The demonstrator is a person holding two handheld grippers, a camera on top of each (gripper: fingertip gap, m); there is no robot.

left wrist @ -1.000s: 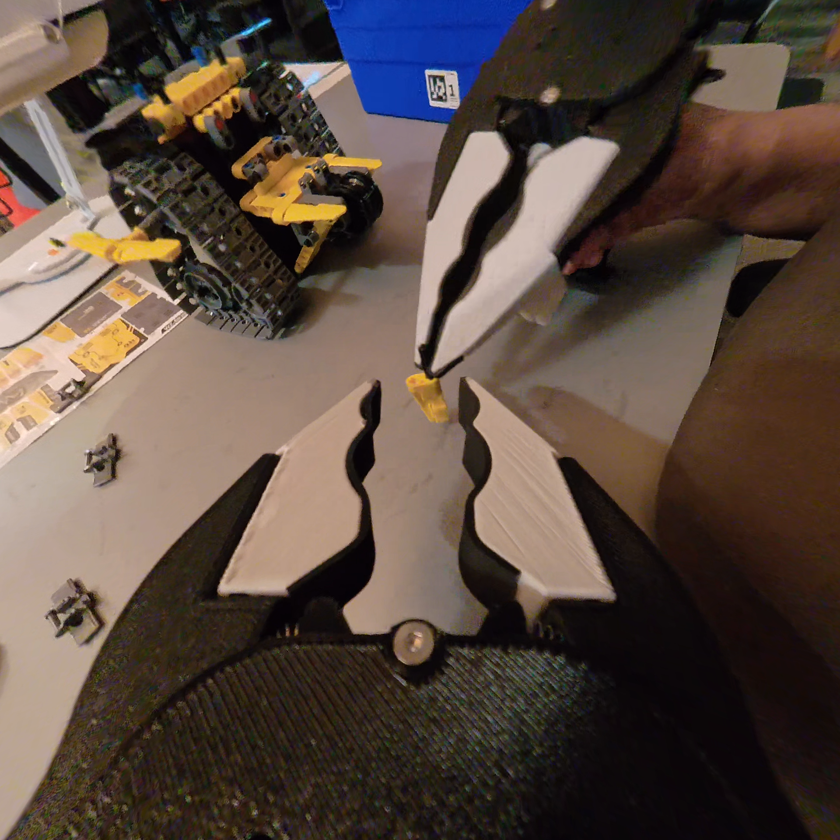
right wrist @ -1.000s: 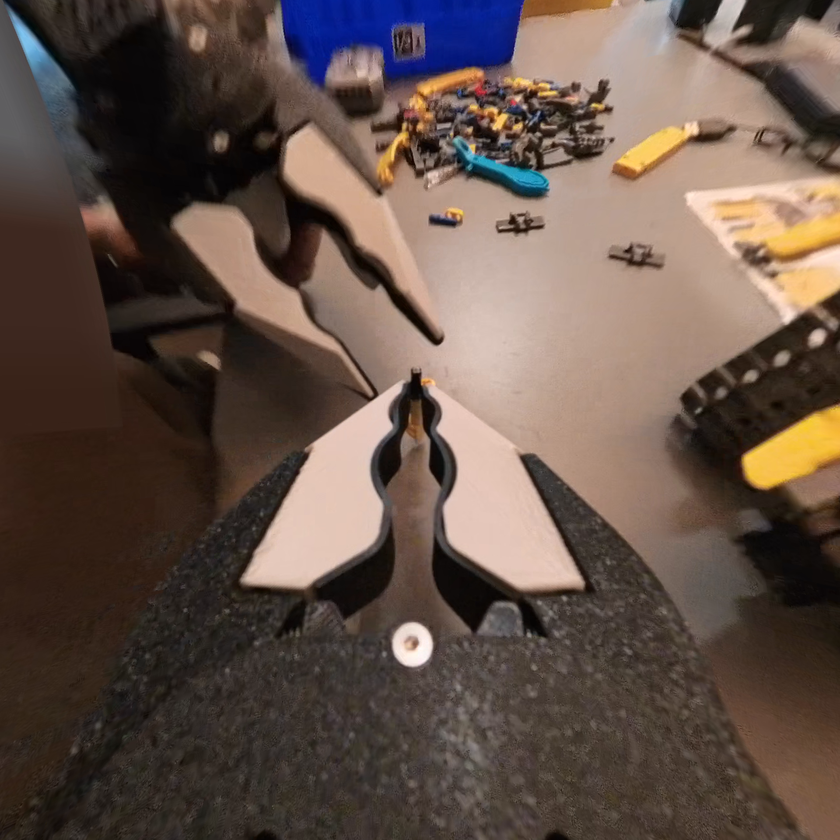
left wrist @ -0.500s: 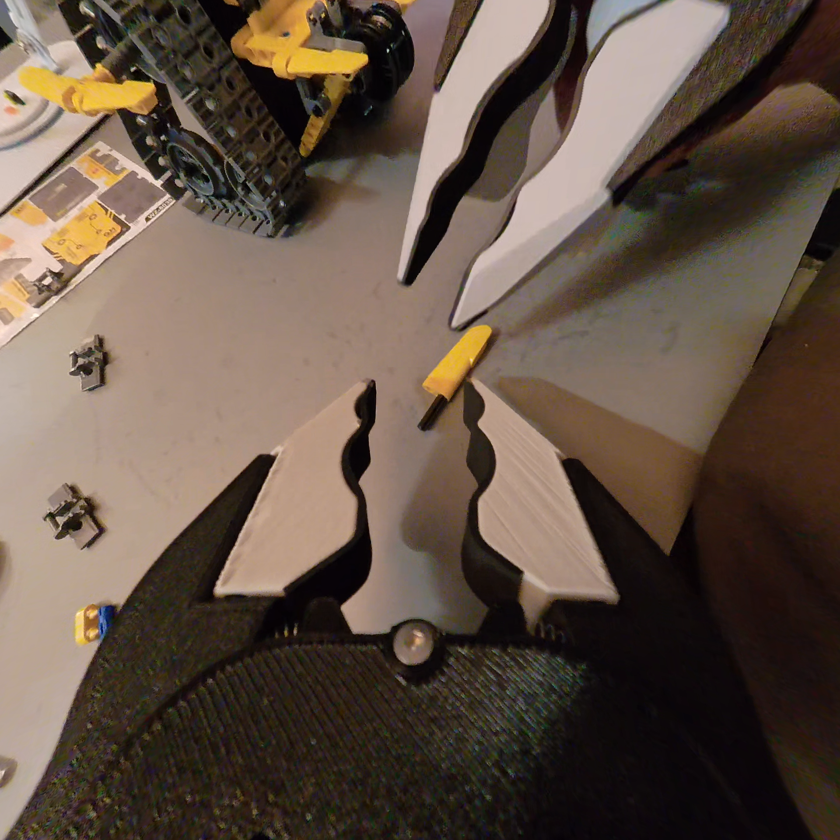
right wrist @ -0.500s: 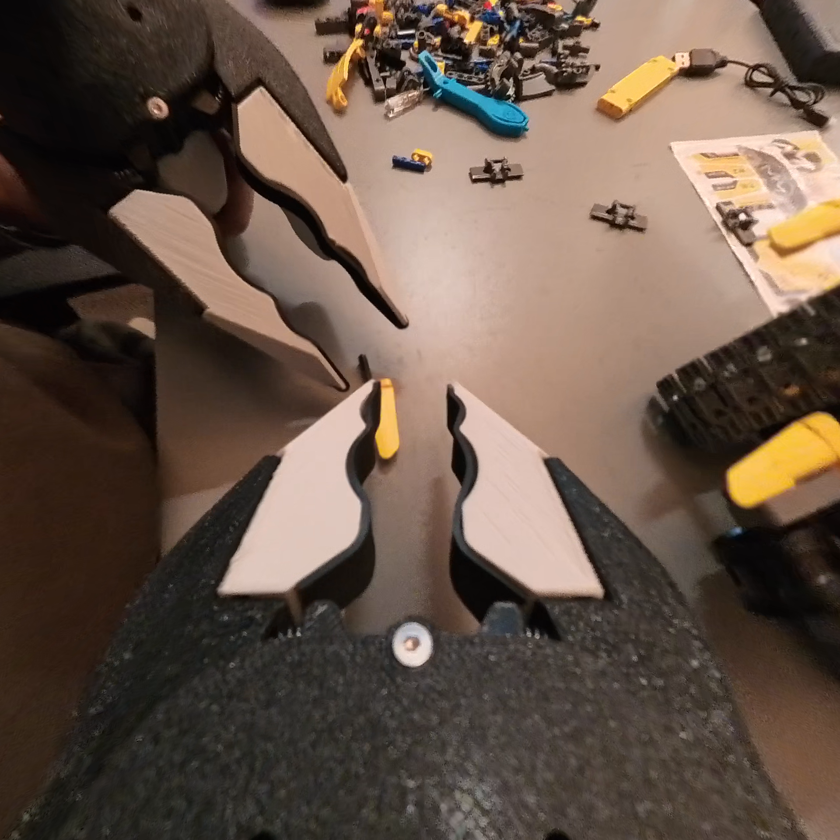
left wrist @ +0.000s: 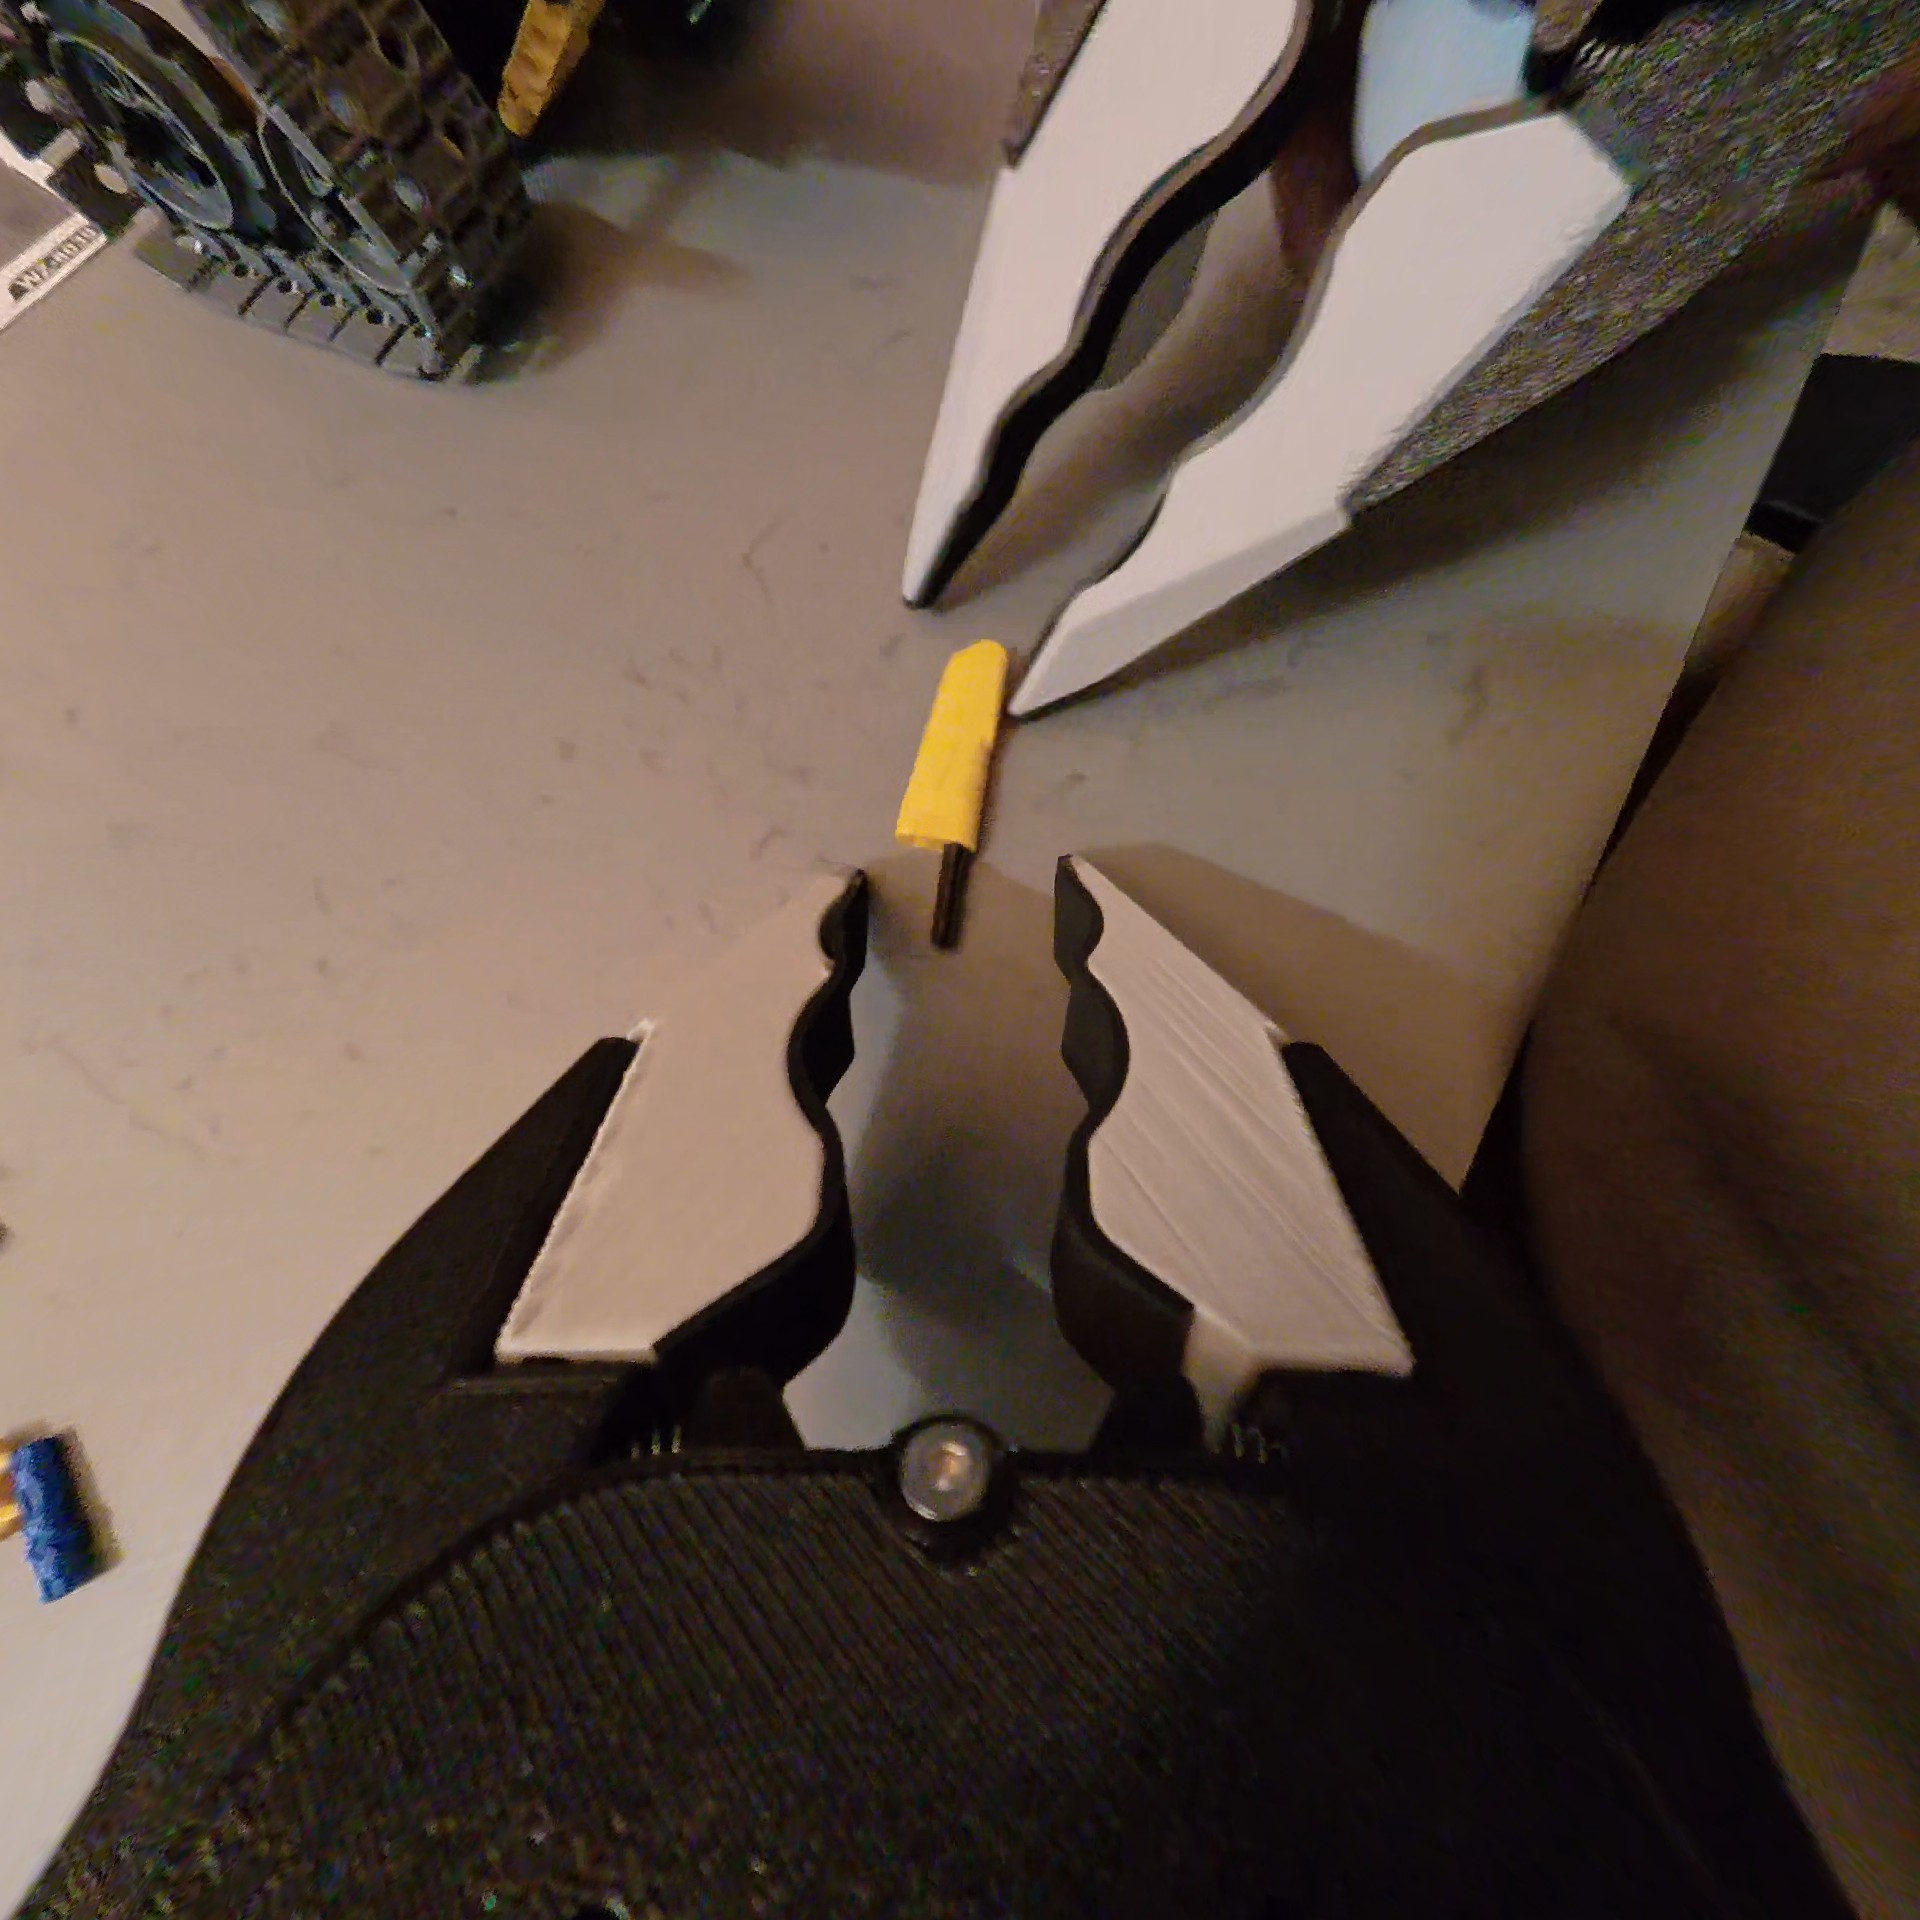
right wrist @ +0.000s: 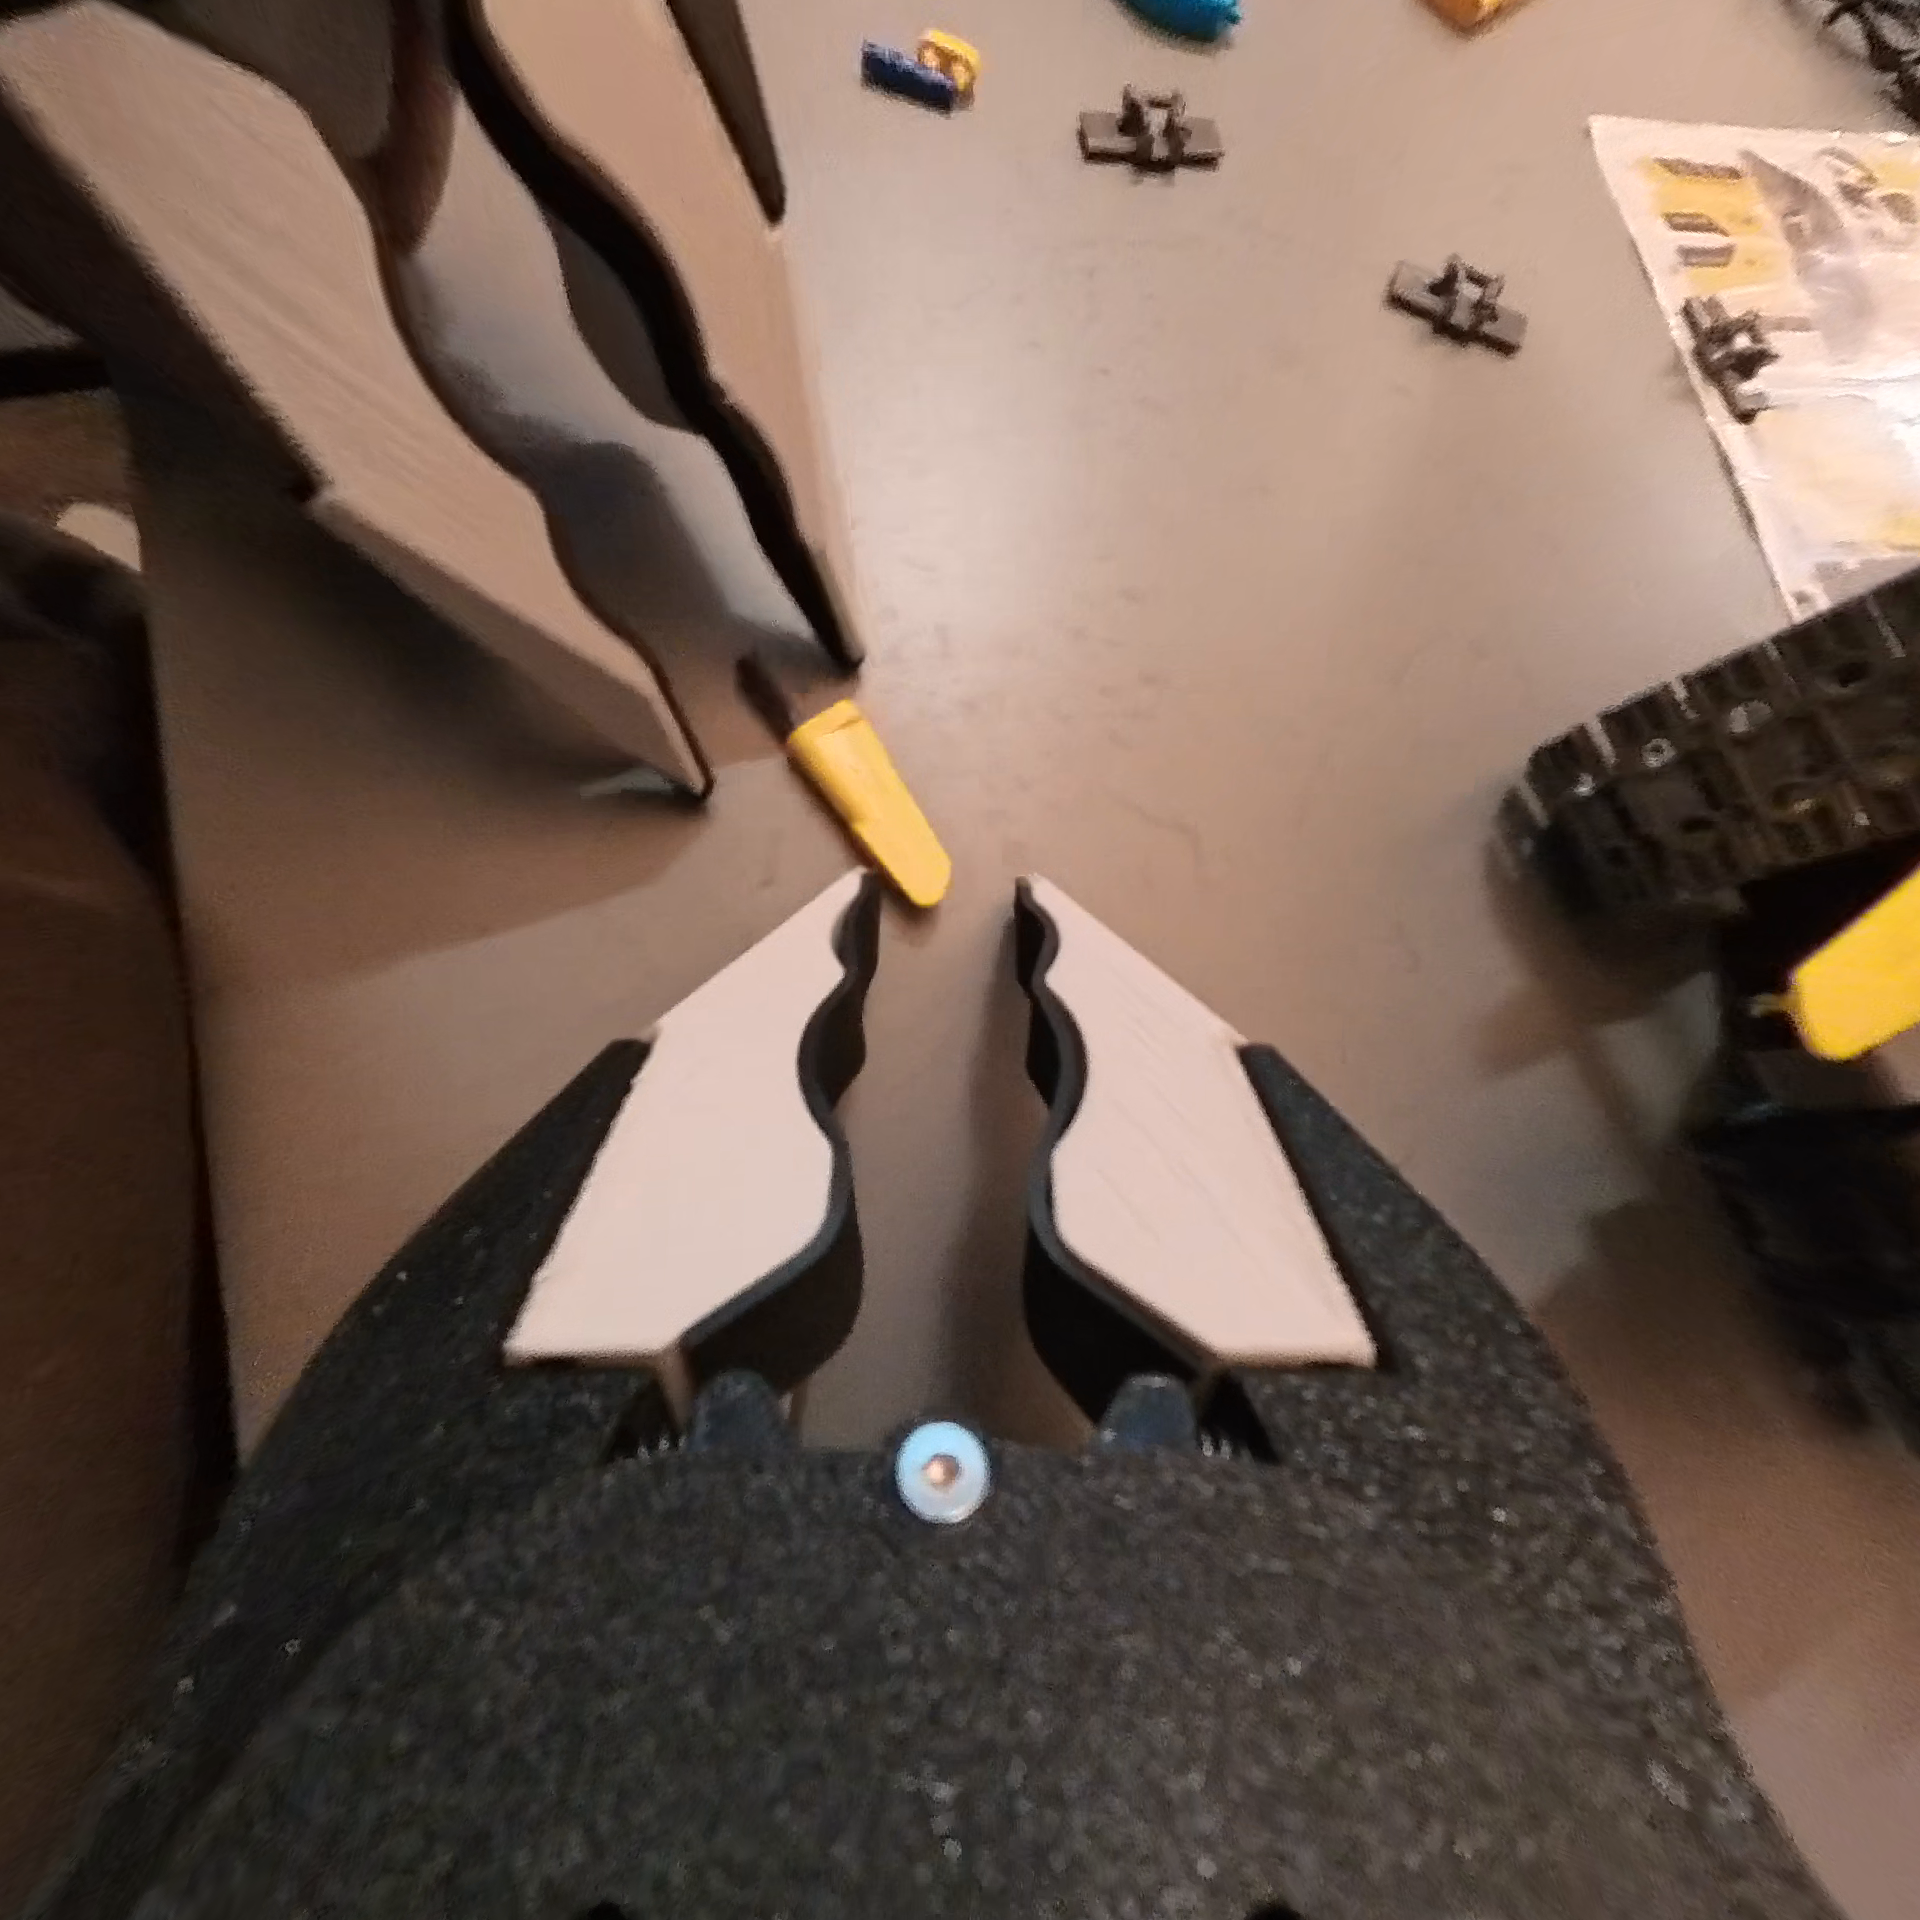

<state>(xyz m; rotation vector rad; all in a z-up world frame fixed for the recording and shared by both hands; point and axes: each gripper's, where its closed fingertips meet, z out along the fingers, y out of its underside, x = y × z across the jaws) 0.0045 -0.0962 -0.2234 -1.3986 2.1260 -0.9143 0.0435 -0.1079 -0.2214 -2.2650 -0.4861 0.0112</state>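
A small yellow tapered piece with a black pin at one end lies flat on the grey table, between the two grippers. My left gripper is open and empty, its tips just short of the pin end. My right gripper is open and empty, its left tip next to the rounded end of the yellow piece. The right gripper also shows in the left wrist view, low over the table. The left gripper shows in the right wrist view.
A black tracked model with yellow parts stands at the far left, also in the right wrist view. Small black connectors, a blue and yellow piece and an instruction sheet lie on the table. A person's arm is at right.
The right gripper opened and let the yellow piece go onto the table, then drew back a little. Both grippers have come lower and closer to the piece.
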